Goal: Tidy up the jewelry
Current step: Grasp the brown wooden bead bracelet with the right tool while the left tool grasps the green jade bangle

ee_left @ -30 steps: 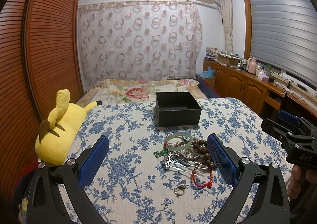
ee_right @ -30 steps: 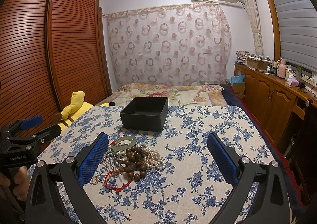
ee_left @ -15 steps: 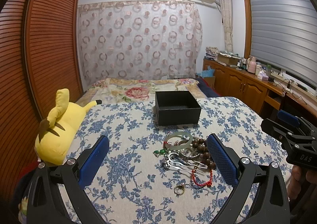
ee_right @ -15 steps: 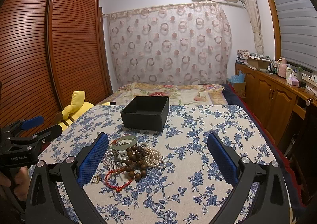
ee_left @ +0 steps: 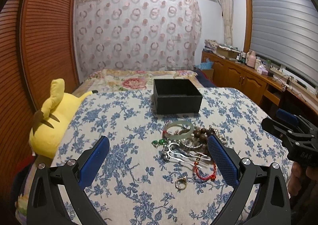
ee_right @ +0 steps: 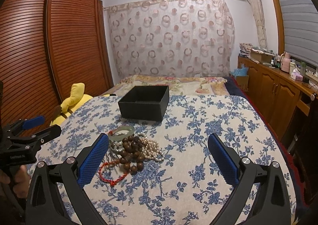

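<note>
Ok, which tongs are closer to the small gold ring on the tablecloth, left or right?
Left. The gold ring lies between the left tongs fingers, just ahead. The right tongs sit to the right of the jewelry pile; the ring isn't visible from them.

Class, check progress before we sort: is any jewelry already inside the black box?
No: the box interior that shows is bare, and the jewelry lies heaped on the cloth in front of it.

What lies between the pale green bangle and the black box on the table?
Only bare floral tablecloth: the green bangle and the black box stand apart with nothing between them. Both wrist views show it.
</note>
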### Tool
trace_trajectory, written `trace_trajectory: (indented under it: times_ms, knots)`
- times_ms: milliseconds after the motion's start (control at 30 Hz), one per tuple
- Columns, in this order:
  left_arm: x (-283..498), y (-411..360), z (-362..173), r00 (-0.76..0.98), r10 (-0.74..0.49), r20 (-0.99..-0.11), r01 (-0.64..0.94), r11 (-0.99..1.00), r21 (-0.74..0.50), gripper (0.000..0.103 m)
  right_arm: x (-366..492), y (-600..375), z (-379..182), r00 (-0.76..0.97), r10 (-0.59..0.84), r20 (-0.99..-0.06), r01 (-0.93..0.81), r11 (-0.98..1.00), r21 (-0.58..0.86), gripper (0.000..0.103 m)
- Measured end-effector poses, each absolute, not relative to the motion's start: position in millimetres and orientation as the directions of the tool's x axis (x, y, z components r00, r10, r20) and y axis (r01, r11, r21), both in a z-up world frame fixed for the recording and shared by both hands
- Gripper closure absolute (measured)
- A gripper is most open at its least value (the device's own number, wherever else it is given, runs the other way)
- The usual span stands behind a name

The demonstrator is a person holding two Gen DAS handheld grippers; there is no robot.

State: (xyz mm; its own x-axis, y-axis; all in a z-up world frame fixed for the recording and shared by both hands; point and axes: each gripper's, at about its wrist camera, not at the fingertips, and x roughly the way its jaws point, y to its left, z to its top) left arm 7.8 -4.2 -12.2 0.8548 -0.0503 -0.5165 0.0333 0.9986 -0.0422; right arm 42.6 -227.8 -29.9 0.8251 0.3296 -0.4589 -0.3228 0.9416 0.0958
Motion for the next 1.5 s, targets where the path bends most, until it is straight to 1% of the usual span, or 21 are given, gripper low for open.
trace_trajectory:
  times_ms: [67, 233, 300, 533, 700, 800, 867, 967, 1167, 1333, 1433, 1500]
  knots:
    - [12, -2, -19, 0.848, -0.058, -0.526, 0.040, 0.998, -0.046, 0.008, 47, -228, -35, 0.816, 0.333, -0.473, -0.331, 0.939, 0.090, 0.008]
    - [22, 0, -30, 0.829, -0.079, -0.554, 0.061, 0.997, -0.052, 0.008, 56, -227, -52, 0.783, 0.357, -0.510, -0.368, 0.926, 0.083, 0.029]
    - [29, 0, -34, 0.816, -0.097, -0.570, 0.077, 0.995, -0.060, 0.008, 58, -225, -58, 0.769, 0.364, -0.525, -0.380, 0.921, 0.082, 0.034]
    - [52, -2, -47, 0.772, -0.160, -0.616, 0.134, 0.987, -0.089, 0.008, 69, -216, -74, 0.724, 0.375, -0.579, -0.428, 0.903, 0.050, 0.042]
    - [73, -4, -56, 0.721, -0.229, -0.654, 0.186, 0.973, -0.136, 0.008, 75, -214, -78, 0.701, 0.379, -0.604, -0.447, 0.894, 0.041, 0.042]
    - [88, -6, -62, 0.690, -0.255, -0.677, 0.201, 0.966, -0.160, 0.012, 75, -211, -80, 0.686, 0.390, -0.614, -0.460, 0.887, 0.049, 0.042]
    - [99, -7, -68, 0.667, -0.266, -0.696, 0.201, 0.964, -0.175, 0.016, 75, -209, -81, 0.677, 0.396, -0.621, -0.469, 0.882, 0.051, 0.042]
    - [114, -10, -74, 0.640, -0.266, -0.721, 0.204, 0.963, -0.174, 0.019, 76, -205, -81, 0.670, 0.401, -0.625, -0.477, 0.877, 0.051, 0.042]
    - [136, -16, -81, 0.595, -0.283, -0.752, 0.220, 0.957, -0.187, 0.019, 80, -203, -79, 0.668, 0.403, -0.626, -0.484, 0.874, 0.047, 0.042]
    - [154, -20, -88, 0.551, -0.311, -0.774, 0.233, 0.948, -0.215, 0.019, 81, -205, -78, 0.671, 0.400, -0.625, -0.480, 0.876, 0.045, 0.042]
    - [165, -20, -93, 0.521, -0.345, -0.781, 0.233, 0.938, -0.258, 0.019, 81, -205, -77, 0.672, 0.396, -0.625, -0.478, 0.877, 0.042, 0.042]
    - [170, -21, -95, 0.518, -0.340, -0.785, 0.232, 0.939, -0.253, 0.019, 82, -206, -76, 0.673, 0.395, -0.626, -0.477, 0.878, 0.041, 0.042]
